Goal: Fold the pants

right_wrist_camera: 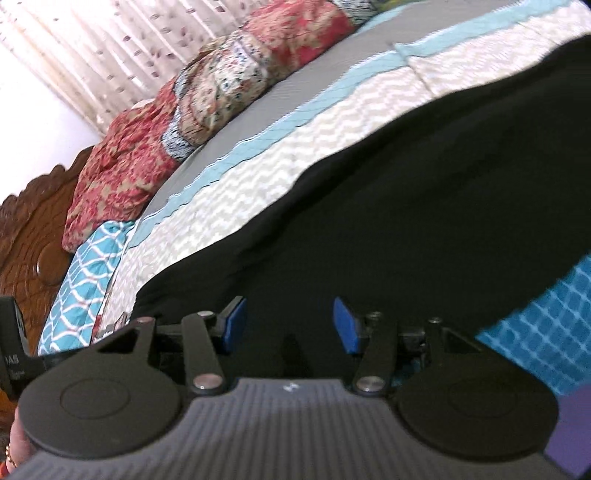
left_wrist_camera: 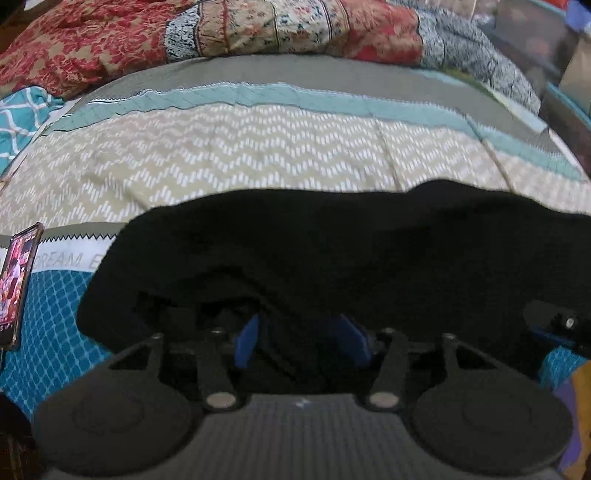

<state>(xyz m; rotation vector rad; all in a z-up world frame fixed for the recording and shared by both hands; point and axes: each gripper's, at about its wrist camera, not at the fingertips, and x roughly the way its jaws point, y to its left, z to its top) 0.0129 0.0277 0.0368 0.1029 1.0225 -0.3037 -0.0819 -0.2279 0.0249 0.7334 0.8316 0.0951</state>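
The black pants [left_wrist_camera: 332,251] lie in a wide folded band across the patterned bedspread [left_wrist_camera: 221,155]. My left gripper [left_wrist_camera: 299,339] hovers low over their near edge. Its blue pads [left_wrist_camera: 246,343] stand apart, with a ridge of black cloth rising between them, and nothing looks pinched. In the right wrist view the pants [right_wrist_camera: 406,192] run diagonally across the bed. My right gripper [right_wrist_camera: 290,321] is open just above them, and its blue pads [right_wrist_camera: 345,325] have only dark cloth behind the gap. Part of the right gripper [left_wrist_camera: 554,325] shows at the right edge of the left wrist view.
A phone [left_wrist_camera: 18,284] with a lit screen lies on the bed left of the pants. A crumpled red floral quilt [left_wrist_camera: 221,33] is heaped along the far side. A carved wooden headboard [right_wrist_camera: 29,236] and a curtain [right_wrist_camera: 110,44] border the bed. A person's hand [right_wrist_camera: 14,443] holds the right gripper.
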